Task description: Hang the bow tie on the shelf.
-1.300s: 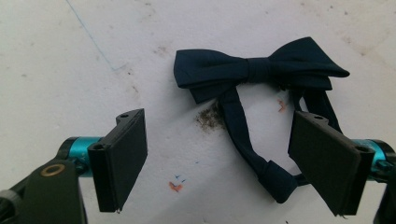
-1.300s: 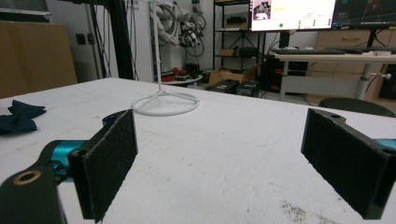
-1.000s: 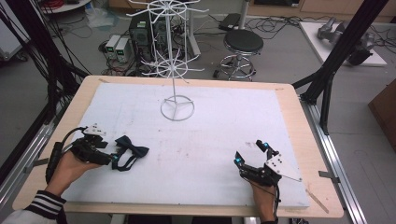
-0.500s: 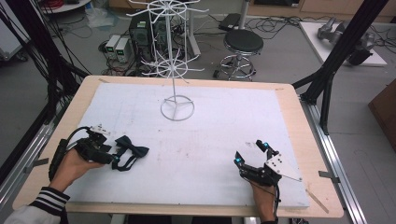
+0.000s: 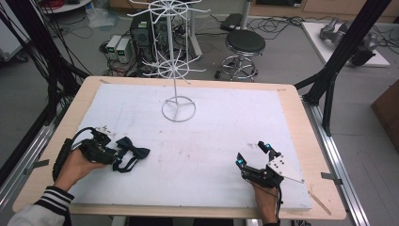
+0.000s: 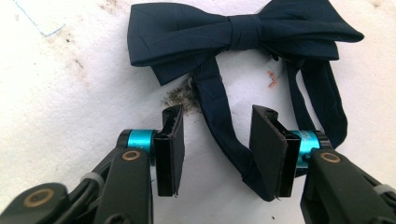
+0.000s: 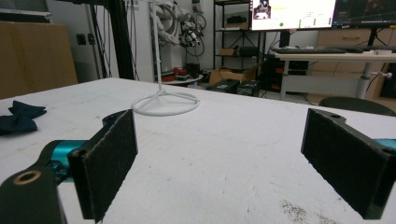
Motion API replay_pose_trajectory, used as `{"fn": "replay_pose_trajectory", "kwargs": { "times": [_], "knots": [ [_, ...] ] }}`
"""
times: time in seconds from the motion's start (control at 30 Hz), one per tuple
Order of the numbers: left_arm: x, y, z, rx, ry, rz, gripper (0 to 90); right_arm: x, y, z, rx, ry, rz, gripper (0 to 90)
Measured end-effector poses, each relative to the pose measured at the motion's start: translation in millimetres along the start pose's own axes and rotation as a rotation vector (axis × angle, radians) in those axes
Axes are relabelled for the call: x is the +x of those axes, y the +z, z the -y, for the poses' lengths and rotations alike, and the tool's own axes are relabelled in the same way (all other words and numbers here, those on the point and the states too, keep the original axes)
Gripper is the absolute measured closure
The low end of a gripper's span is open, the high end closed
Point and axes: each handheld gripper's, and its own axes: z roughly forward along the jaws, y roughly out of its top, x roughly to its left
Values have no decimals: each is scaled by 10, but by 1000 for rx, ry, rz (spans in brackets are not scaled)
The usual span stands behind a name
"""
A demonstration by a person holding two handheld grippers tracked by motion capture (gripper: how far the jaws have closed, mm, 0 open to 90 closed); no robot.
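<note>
While left tool [image 6: 215, 140] closing, bow tie [image 6: 243, 35] lies crosswise (strap btwn jaws).

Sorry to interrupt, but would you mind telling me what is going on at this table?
A person works with two handheld grippers. The left gripper has just been closing around the strap of a dark bow tie, not yet pinching it. The right gripper rests open on the white mat. A white wire stand waits behind.

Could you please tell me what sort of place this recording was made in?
Probably a robotics lab or workshop: black frame posts flank the table, cables and electronics boxes cover the floor, and a monitor stands above desks behind.
</note>
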Motion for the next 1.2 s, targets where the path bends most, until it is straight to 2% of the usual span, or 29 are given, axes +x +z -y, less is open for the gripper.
{"fn": "replay_pose_trajectory", "kwargs": {
  "times": [0.3, 0.5, 0.8, 0.83, 1.0, 1.2],
  "knots": [
    [-48, 31, -60, 24, -1, -4, 649, 3, -1, 0, 3, 8, -1, 98],
    [-64, 74, -81, 42, 3, -21, 704, 3, -1, 0, 2, 7, -1, 98],
    [-88, 72, -87, 31, 18, -17, 822, 2, -1, 0, 3, 6, -1, 98],
    [-94, 67, -86, 27, 22, -15, 859, 3, -1, 0, 3, 5, -1, 98],
    [-110, 57, -78, 19, 43, -21, 872, 2, -1, 0, 3, 5, -1, 98],
    [-115, 34, -48, -25, 52, -17, 877, 3, -1, 0, 3, 5, -1, 98]
  ]
}}
